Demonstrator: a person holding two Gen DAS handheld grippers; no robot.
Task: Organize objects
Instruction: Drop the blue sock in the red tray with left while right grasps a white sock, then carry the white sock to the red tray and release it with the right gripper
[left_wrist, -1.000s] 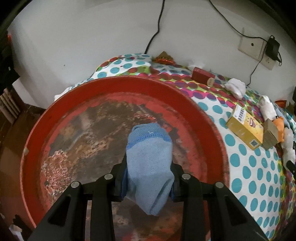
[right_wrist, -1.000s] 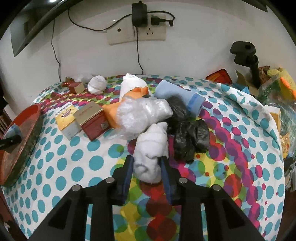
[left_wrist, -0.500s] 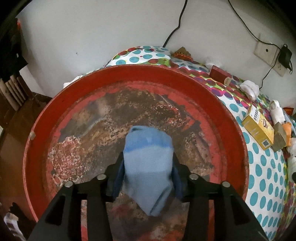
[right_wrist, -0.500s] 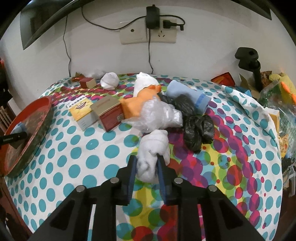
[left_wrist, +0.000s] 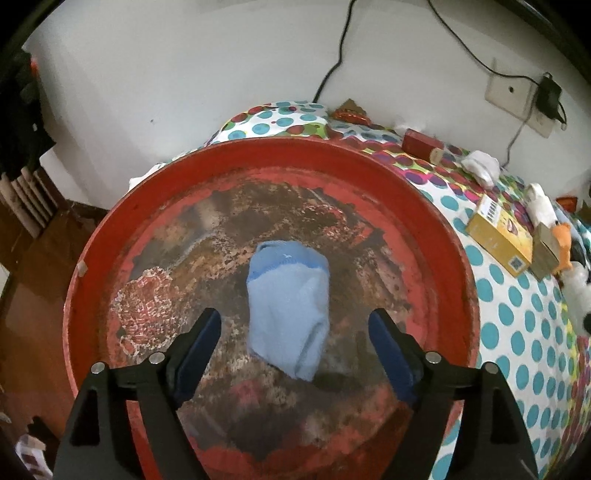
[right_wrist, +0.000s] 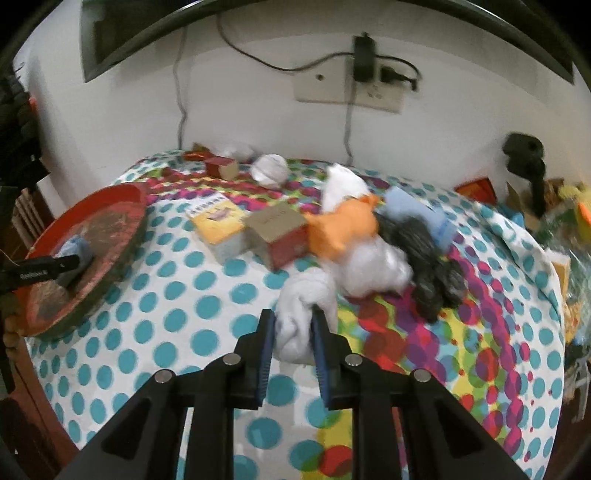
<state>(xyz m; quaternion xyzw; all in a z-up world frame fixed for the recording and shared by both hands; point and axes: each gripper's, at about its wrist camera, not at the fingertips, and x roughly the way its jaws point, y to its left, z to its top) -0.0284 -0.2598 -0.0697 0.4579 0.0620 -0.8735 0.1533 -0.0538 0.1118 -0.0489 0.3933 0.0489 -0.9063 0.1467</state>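
Polka-dot tablecloth, one red tray, one blue sock, two tools.

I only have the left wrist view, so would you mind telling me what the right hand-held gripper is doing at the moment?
Observer: The right hand-held gripper is shut on a white sock bundle, at the near edge of the pile on the dotted tablecloth.
Operator: Thank you. What else is in that pile?
Observer: An orange cloth, a clear plastic bag and black bags, packed close behind the white bundle.
Operator: Does the red tray look level from there?
Observer: No, the red tray sits tilted at the table's left edge, its far rim raised, with the blue sock lying inside it.
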